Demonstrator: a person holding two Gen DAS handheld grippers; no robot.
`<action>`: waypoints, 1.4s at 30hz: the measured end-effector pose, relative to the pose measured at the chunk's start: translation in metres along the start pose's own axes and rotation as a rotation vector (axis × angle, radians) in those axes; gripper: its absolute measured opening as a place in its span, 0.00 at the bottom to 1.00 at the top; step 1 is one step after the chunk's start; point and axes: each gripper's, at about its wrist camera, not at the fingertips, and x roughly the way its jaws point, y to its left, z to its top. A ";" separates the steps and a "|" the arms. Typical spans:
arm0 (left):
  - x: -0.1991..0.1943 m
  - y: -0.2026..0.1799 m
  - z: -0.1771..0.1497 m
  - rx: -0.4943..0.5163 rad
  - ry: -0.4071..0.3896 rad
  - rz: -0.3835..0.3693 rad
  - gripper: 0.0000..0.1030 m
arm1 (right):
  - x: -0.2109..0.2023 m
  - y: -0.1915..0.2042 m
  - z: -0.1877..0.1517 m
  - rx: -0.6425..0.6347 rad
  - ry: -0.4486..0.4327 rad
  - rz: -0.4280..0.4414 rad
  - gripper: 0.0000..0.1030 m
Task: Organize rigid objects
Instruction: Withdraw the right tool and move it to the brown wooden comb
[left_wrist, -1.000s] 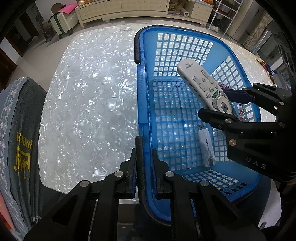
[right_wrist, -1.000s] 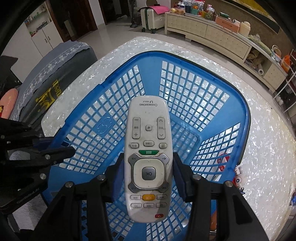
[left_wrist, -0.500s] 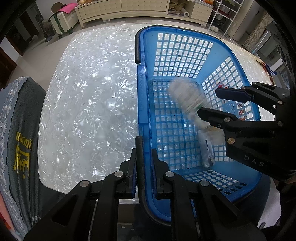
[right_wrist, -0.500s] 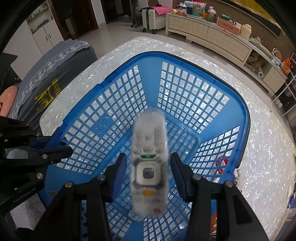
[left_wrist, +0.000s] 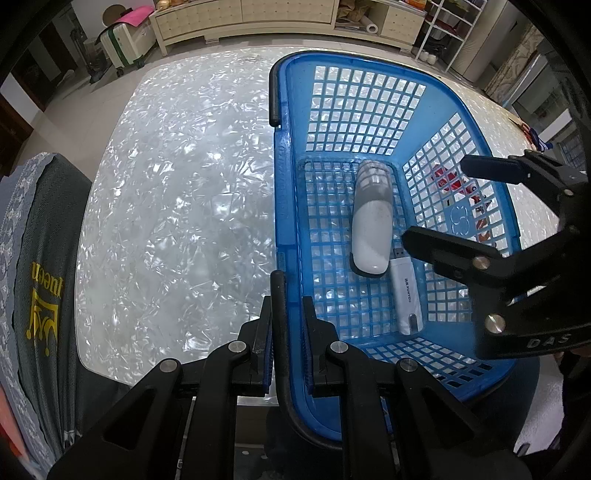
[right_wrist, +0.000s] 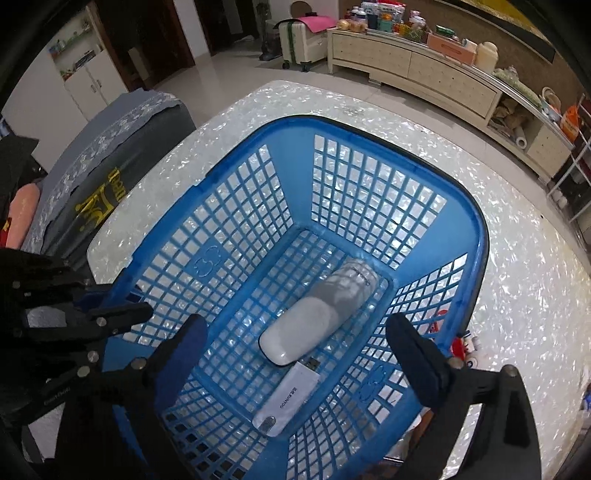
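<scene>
A blue lattice basket (left_wrist: 284, 184) (right_wrist: 476, 236) stands on the table. A white remote (left_wrist: 371, 229) (right_wrist: 317, 314) lies face down on its floor. A white USB stick (left_wrist: 406, 295) (right_wrist: 288, 395) lies at the remote's near end. My left gripper (left_wrist: 286, 295) (right_wrist: 118, 306) is shut on the basket's black handle (left_wrist: 277, 291) at the near left rim. My right gripper (right_wrist: 293, 325) (left_wrist: 436, 199) hovers over the basket, jaws opening wide. Nothing is held between them; the remote lies below them.
The basket sits on a white shell-pattern table (left_wrist: 177, 206) near its front edge. A chair with a grey cover (left_wrist: 37, 277) stands at the left. Small colourful items (right_wrist: 465, 343) lie on the table just outside the basket's right wall. A sideboard (right_wrist: 424, 70) lines the far wall.
The remote left the right gripper, fell into the basket and now lies face down beside the USB stick. The right jaws spread wide. The left gripper kept its hold.
</scene>
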 end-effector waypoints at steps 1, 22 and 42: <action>0.000 0.000 0.000 0.000 -0.001 0.000 0.14 | -0.002 0.000 0.000 -0.005 -0.001 -0.011 0.95; 0.000 0.001 -0.004 -0.003 -0.006 0.001 0.14 | -0.057 -0.110 -0.049 0.213 0.026 -0.092 1.00; 0.000 -0.001 -0.004 -0.001 -0.009 0.007 0.14 | 0.018 -0.147 -0.127 0.293 0.207 -0.179 1.00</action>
